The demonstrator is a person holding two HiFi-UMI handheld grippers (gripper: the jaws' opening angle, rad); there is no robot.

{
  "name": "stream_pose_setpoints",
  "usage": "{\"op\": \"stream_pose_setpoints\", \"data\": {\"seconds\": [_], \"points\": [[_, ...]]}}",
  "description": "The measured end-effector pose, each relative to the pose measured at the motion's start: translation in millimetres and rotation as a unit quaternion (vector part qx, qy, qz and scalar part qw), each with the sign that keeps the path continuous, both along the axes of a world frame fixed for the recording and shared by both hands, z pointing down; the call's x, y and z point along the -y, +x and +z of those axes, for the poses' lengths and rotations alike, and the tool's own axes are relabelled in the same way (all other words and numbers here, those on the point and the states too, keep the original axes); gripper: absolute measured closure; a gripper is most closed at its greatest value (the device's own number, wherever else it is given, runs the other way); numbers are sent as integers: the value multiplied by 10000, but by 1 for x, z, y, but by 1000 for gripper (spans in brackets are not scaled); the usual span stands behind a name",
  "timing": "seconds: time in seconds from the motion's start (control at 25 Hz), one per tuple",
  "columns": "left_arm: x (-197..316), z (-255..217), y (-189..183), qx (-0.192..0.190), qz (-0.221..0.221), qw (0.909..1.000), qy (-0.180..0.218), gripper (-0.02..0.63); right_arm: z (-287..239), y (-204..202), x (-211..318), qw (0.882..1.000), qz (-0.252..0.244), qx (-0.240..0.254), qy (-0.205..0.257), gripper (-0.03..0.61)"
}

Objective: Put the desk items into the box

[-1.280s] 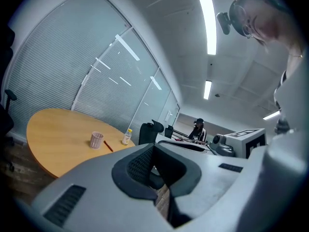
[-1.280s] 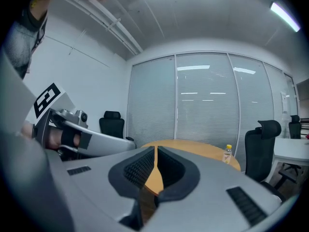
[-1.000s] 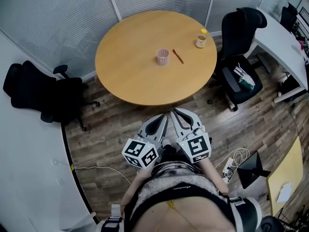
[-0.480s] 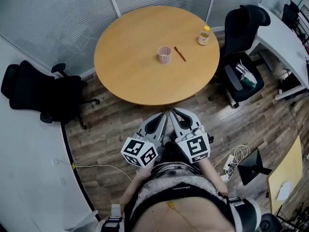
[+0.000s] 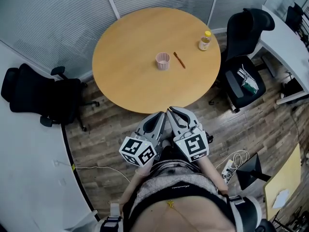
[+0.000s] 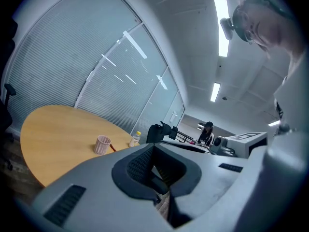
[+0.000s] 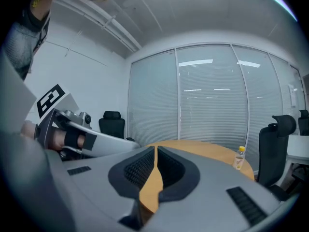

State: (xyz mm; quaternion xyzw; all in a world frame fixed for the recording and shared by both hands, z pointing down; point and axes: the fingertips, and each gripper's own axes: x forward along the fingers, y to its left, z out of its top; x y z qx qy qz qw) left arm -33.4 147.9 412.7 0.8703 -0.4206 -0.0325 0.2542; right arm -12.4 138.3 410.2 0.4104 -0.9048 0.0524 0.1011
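Your left tool (image 5: 161, 116) and right tool (image 5: 172, 111) sit side by side close to your body, each with its jaws drawn narrow and nothing between them. Just ahead of their tips begins the round surface (image 5: 125, 83). Well ahead, mid-surface, stands a pink cup (image 5: 163, 61), with a pen (image 5: 179, 60) just to its right. Farther ahead and right, a bottle (image 5: 205, 40) stands near the rim.

Office: swivel chairs (image 5: 43, 98), glass partitions (image 5: 63, 13)

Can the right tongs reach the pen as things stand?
Probably not yet: the right tongs sit short of the table, while the pen lies mid-table by the cup. Nothing blocks the way.
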Motion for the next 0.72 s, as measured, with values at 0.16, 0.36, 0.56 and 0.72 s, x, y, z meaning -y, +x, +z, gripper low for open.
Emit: {"op": "stream_pose_setpoints", "data": {"seconds": [0.16,0.36,0.56,0.72], "points": [[32,-3,10,5,-13,10000,31,612,-3,10,33,10000,-51,9,19,546],[68,-3,22,14,-14,10000,38,612,-2,18,68,9995,-248,-158,138,546],[96,-2,33,89,-20,10000,20,612,0,28,96,9998,-187,5,-14,546],[116,-1,39,113,-116,9999,-14,612,1,38,115,9997,-237,6,-39,546]]}}
